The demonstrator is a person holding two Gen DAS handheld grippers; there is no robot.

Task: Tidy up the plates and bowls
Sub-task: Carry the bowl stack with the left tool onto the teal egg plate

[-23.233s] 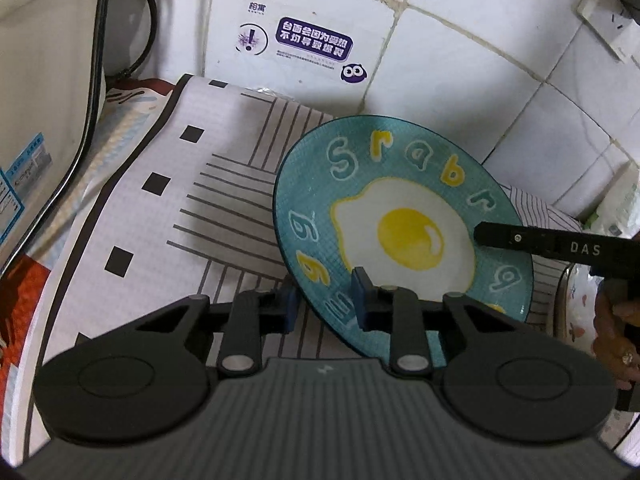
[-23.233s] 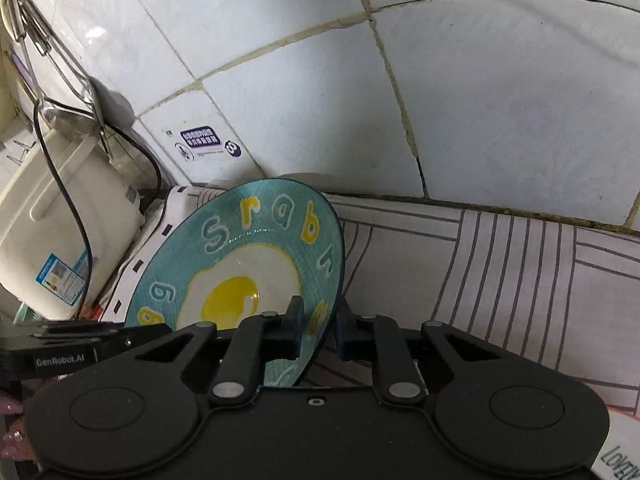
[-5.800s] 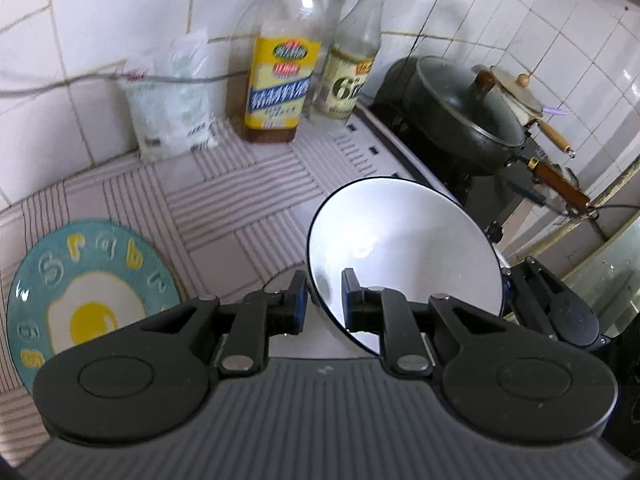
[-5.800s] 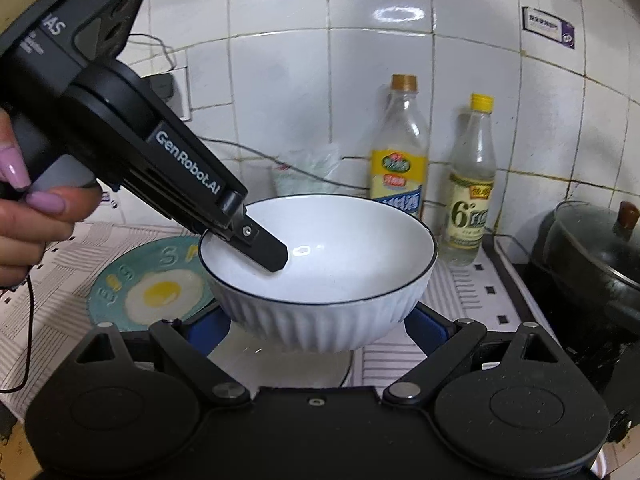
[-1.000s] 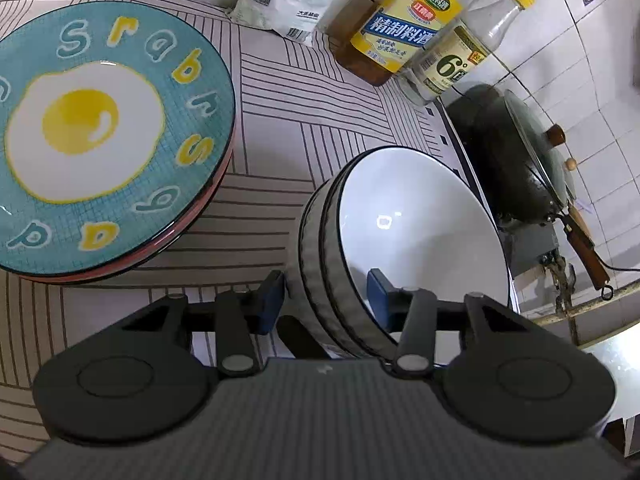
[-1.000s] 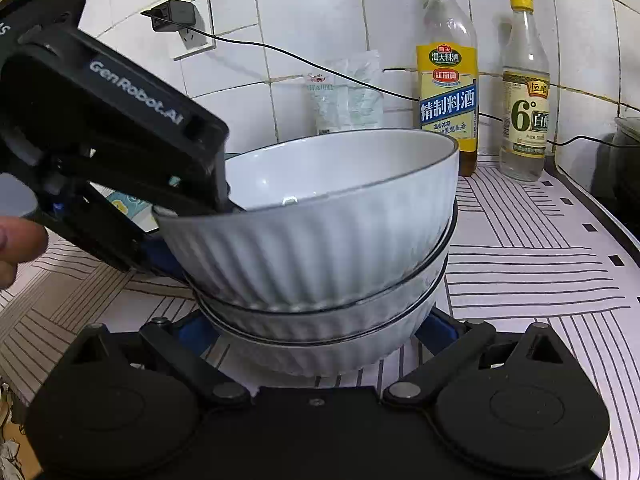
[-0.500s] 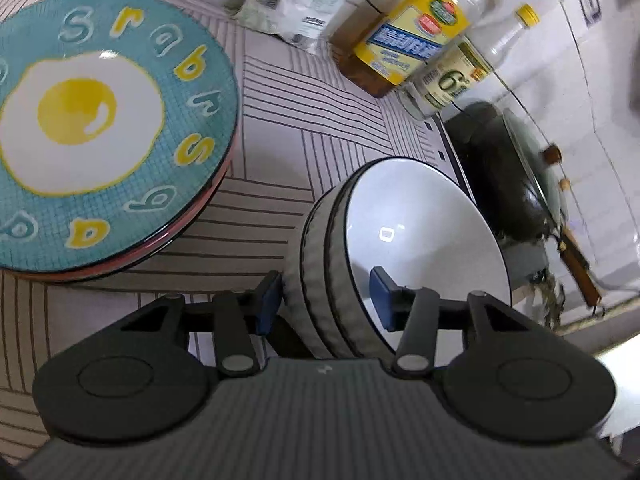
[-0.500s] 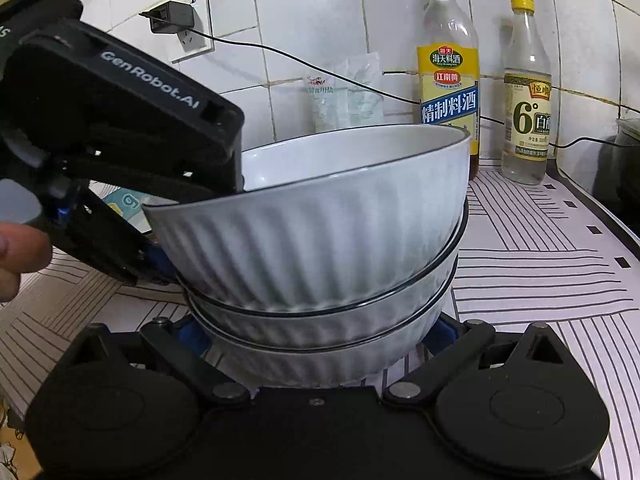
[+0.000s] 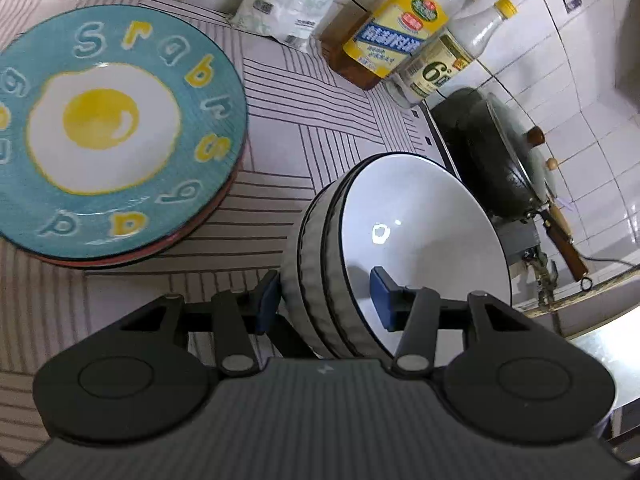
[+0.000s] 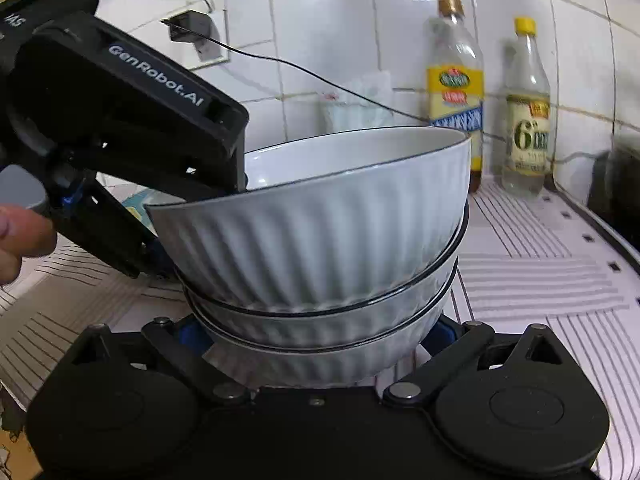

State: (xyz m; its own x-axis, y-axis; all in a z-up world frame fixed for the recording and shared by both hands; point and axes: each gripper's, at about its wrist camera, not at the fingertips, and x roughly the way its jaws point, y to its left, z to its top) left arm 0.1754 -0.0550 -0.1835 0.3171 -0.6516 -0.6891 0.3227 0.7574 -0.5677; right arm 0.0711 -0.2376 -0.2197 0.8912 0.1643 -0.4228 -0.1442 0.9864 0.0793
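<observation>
A stack of three white ribbed bowls with dark rims stands on the striped counter mat; it also shows in the left wrist view. My left gripper straddles the rim of the stack, one finger outside and one inside, and the jaws stand a little apart from the wall. The left gripper body also shows in the right wrist view. My right gripper is wide open around the base of the bottom bowl. A teal fried-egg plate lies on top of a plate stack to the left.
Two bottles and a white bag stand against the tiled wall. A dark wok with a lid sits on the stove to the right of the bowls. A wall socket with a cable is behind.
My left gripper has opened a little wider around the bowl rim. The top bowl tilts slightly more in the right wrist view. The plates have not moved.
</observation>
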